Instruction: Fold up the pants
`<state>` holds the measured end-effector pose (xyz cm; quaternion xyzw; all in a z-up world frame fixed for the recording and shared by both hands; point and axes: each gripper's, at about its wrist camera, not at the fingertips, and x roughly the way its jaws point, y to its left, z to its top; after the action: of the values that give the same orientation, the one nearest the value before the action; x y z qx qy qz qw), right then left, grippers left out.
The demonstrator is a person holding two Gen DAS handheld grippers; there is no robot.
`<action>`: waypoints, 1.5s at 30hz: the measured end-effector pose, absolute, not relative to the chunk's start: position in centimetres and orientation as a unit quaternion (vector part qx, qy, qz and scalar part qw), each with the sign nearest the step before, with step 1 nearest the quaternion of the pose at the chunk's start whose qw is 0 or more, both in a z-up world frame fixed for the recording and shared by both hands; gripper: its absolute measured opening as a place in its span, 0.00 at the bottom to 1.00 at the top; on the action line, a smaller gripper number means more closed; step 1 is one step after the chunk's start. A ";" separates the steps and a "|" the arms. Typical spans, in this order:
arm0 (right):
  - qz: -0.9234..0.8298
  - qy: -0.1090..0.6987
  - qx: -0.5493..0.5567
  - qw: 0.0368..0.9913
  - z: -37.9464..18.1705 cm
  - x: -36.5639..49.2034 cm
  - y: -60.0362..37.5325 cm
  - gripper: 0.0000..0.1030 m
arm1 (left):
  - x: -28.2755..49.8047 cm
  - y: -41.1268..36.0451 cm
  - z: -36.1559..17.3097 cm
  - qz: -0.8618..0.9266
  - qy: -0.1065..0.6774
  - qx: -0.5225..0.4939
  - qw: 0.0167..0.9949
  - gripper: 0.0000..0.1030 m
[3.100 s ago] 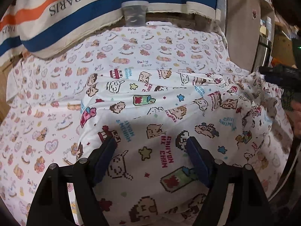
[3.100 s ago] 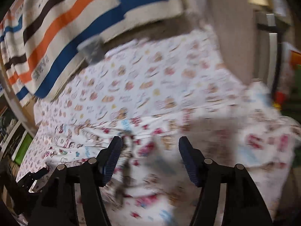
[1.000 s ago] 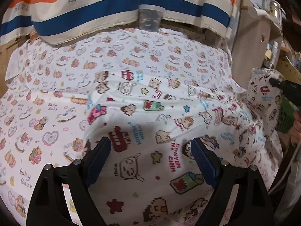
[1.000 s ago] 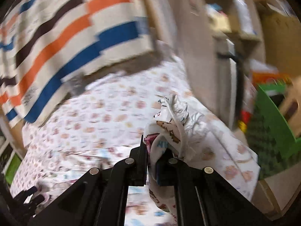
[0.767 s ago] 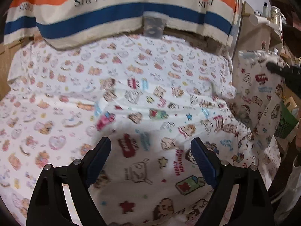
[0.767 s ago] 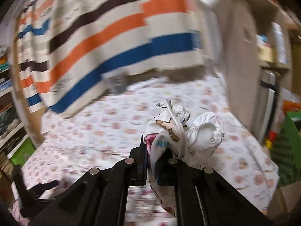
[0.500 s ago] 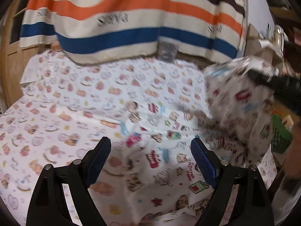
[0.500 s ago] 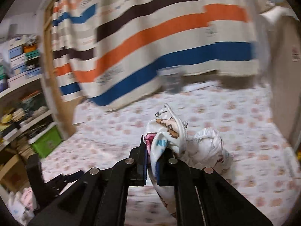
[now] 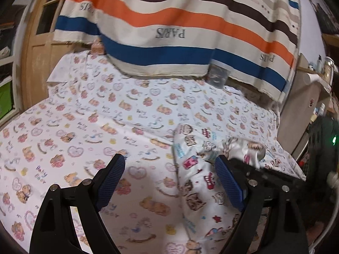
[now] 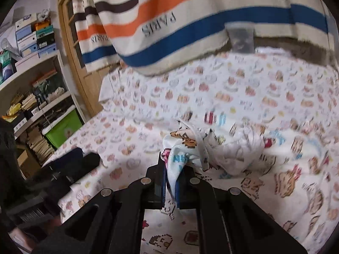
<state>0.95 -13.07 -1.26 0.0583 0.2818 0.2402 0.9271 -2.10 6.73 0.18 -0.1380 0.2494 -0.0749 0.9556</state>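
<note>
The pants [image 9: 197,169], white with pixel cartoon prints, lie bunched on the bed sheet [image 9: 84,127] at the right of the left wrist view. My left gripper [image 9: 169,175] is open over the sheet, its right finger [image 9: 228,182] beside the pants, with nothing between the pads. My right gripper [image 10: 171,175] is shut on a gathered end of the pants [image 10: 233,148], lifted over the rest of the fabric. It shows in the left wrist view as a black bar [image 9: 264,171] at the right, with the crumpled end sticking out of it. My left gripper [image 10: 84,158] appears dark and blurred at the left of the right wrist view.
A striped PARIS blanket [image 9: 180,21] hangs along the far edge of the bed, with a clear plastic container [image 9: 218,76] below it. A wooden door [image 10: 74,53], shelves of boxes [image 10: 31,38] and a green bin [image 10: 63,127] stand to the left. A cabinet [image 9: 300,110] stands at the right.
My right gripper has swung leftward across the bed with the pants' end held in it, folding the fabric over. My left gripper has drawn off the pants and now hangs over bare sheet.
</note>
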 end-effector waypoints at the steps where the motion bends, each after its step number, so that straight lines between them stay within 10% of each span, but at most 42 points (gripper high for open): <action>1: 0.239 0.281 0.052 0.928 -1.6 1.0 -12.9 0.06 | -2.1 6.9 0.1 -0.072 0.250 -0.139 0.956 0.83; 5: 0.244 0.288 0.019 0.926 -2.5 0.7 -11.8 0.16 | -2.2 7.2 -0.1 -0.064 0.251 -0.139 0.956 0.83; 9: 0.297 0.294 0.031 0.908 -2.4 -0.2 -11.5 0.65 | -2.4 7.6 0.1 -0.056 0.248 -0.130 0.958 0.83; 19: 0.279 0.245 0.049 0.927 -0.6 -3.4 -16.7 0.66 | -2.9 9.0 1.9 -0.078 0.241 -0.115 0.961 0.83; 40: 0.022 0.156 0.080 0.984 -1.2 0.1 -34.7 0.66 | 8.3 -13.2 0.9 -0.275 0.402 0.115 0.866 0.82; 45: 0.019 0.152 0.092 0.984 -1.7 0.1 -35.7 0.66 | 10.0 -13.8 -0.3 -0.266 0.438 0.098 0.853 0.06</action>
<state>0.06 -35.70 -1.68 0.0919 0.1519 0.0191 0.9839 9.99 -13.77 -0.35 0.0981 0.4382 -0.2661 0.8530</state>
